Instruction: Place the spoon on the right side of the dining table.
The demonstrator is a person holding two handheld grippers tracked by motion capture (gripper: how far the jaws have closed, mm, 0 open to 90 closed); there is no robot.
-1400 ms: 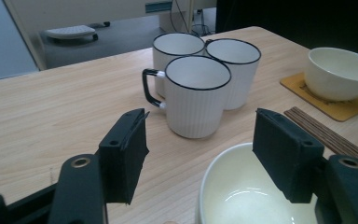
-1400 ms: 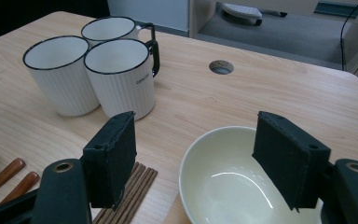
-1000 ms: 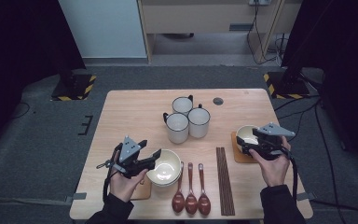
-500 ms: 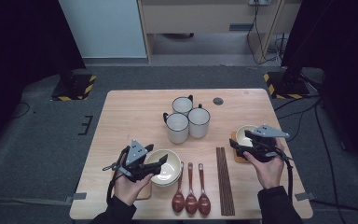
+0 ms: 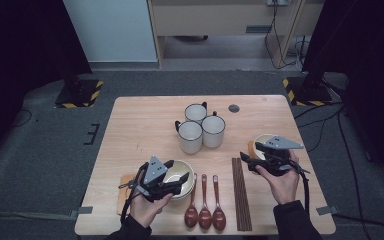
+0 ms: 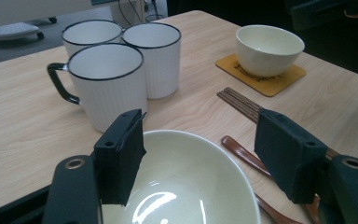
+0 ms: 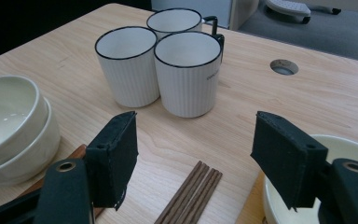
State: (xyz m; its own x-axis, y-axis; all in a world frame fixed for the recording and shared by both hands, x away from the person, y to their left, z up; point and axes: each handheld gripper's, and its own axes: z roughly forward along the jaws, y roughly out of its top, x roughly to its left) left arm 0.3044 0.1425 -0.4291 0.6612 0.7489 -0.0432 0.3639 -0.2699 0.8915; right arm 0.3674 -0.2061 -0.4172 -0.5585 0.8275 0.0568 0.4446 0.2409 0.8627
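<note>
Two cream bowls [image 5: 182,175] are stacked on a wooden coaster at the front left. My left gripper [image 5: 177,172] hovers over their near rim, open. In the left gripper view its jaws [image 6: 198,135] stand apart above the top bowl [image 6: 186,186], and the pads do not press on it. A single cream bowl [image 5: 261,141] sits on a coaster at the right. My right gripper [image 5: 246,161] is beside it, pointing left, open. Its jaws [image 7: 196,135] have just been closing a little, with nothing between them. The bowl [image 7: 279,200] sits under the right-hand jaw.
Three white mugs [image 5: 200,129] cluster at the table's middle. Three brown spoons [image 5: 205,205] and several dark chopsticks [image 5: 241,192] lie along the front between my hands. A round hole [image 5: 234,108] is in the tabletop [image 5: 140,125] behind the mugs.
My left gripper has moved right, from beside the stacked bowls to over them. The right gripper has barely shifted, and its jaws stand slightly narrower.
</note>
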